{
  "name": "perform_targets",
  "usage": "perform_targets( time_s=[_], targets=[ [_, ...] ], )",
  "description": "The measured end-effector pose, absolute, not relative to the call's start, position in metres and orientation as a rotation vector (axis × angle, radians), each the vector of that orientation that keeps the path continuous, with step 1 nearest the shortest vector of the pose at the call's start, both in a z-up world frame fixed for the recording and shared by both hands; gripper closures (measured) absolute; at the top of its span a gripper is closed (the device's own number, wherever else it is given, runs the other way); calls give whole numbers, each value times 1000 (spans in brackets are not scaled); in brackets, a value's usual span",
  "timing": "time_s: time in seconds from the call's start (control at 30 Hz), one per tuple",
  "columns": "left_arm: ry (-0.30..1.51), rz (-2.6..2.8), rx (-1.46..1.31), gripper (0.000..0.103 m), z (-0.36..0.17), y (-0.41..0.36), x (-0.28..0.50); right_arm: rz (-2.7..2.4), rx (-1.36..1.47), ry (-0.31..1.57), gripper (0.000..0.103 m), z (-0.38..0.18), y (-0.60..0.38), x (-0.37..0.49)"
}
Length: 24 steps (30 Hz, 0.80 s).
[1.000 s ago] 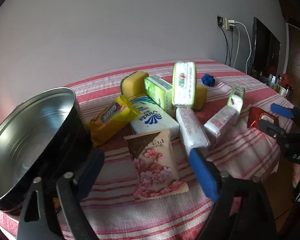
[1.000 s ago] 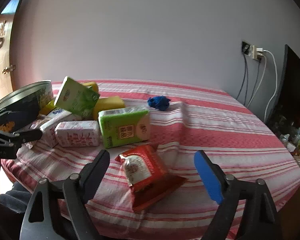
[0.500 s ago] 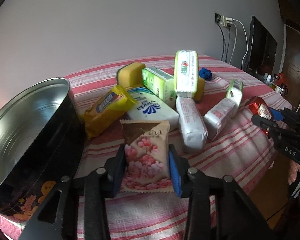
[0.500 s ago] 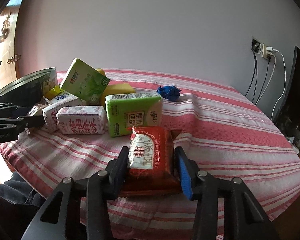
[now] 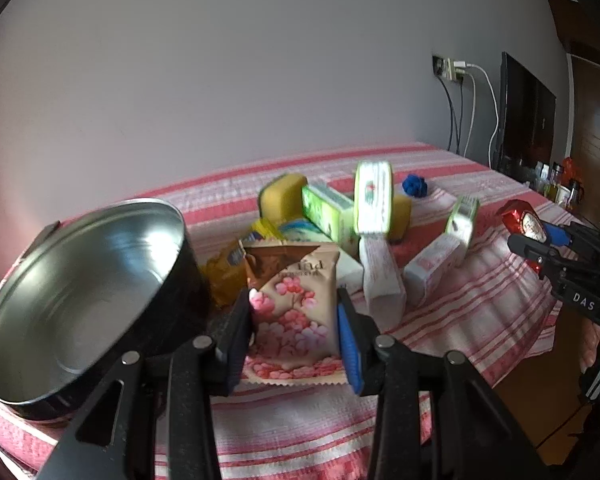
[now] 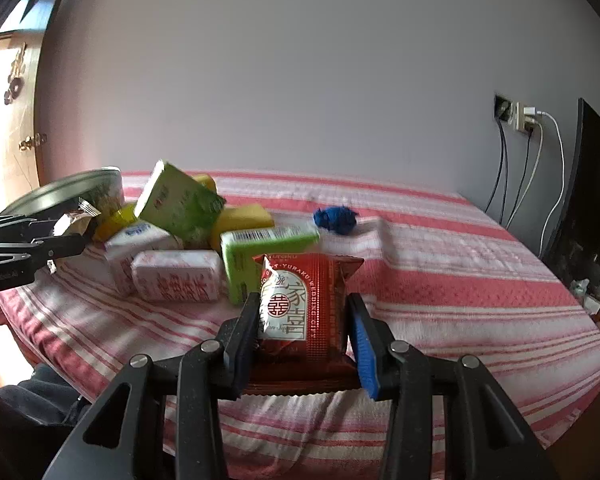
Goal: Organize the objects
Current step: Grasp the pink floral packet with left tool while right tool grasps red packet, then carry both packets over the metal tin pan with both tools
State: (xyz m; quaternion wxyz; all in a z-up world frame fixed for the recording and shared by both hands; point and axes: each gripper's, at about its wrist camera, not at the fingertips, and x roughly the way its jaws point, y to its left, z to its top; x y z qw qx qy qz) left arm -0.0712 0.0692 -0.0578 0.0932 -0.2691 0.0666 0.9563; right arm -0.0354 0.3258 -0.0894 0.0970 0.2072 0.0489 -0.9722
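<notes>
My left gripper [image 5: 296, 320] is shut on a beige snack packet with pink flowers [image 5: 294, 304], lifted a little off the striped cloth. A round metal tin [image 5: 80, 296] stands open just left of it. My right gripper [image 6: 302, 328] is shut on a red foil snack packet [image 6: 304, 304], raised off the cloth near the table's front. In the left wrist view the right gripper [image 5: 540, 240] shows at the right with the red packet [image 5: 522, 220]. In the right wrist view the left gripper [image 6: 76, 232] shows at the far left beside the tin [image 6: 60, 196].
A heap of tissue packs [image 5: 380, 284], green cartons [image 6: 260, 256], yellow sponges [image 5: 280, 200] and a yellow packet [image 5: 226, 272] lies mid-table. A blue ball [image 6: 334, 220] sits behind them. Wall sockets with cables [image 6: 520, 120] and a dark screen [image 5: 528, 120] are at the right. The table edge is near me.
Both grippers closed from wide open onto their packets: the left on the flowered one, the right on the red one. Both packets have since lifted off the cloth and tilted up.
</notes>
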Motion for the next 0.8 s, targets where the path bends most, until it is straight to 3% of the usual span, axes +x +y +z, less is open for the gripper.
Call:
perform_targets(
  time_s=[0.8],
  targets=[
    [140,3002,-688,64,-20,7,-57,-2608,416,221,58,-34,231,-32]
  ],
)
